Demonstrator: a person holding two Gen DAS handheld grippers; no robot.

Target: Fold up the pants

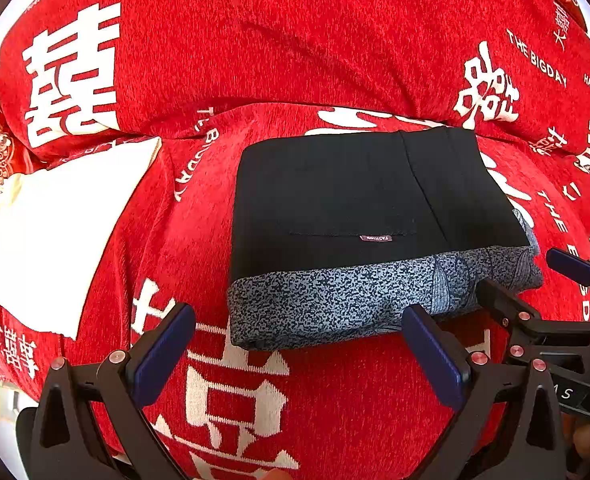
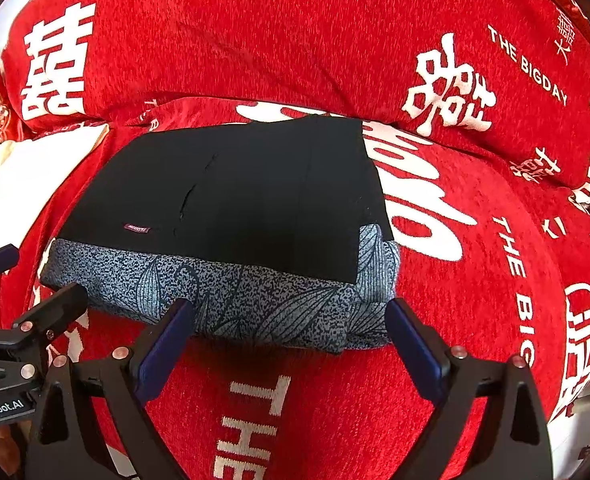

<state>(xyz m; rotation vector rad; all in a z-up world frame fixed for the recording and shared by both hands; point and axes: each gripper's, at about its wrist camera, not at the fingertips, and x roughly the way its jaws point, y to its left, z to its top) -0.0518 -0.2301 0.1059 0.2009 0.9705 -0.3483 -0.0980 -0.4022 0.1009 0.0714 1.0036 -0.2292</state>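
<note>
Bare red sofa cover lies open along the near edge, before the folded pants. White cloth occupies the seat's left side. The back cushion closes off the far edge. Seat right of the pants is free.

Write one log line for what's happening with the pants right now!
stage: fold looks done | black pants: folded, lying on grey patterned garment on red sofa cover | left tool: open, empty | right tool: open, empty
</note>
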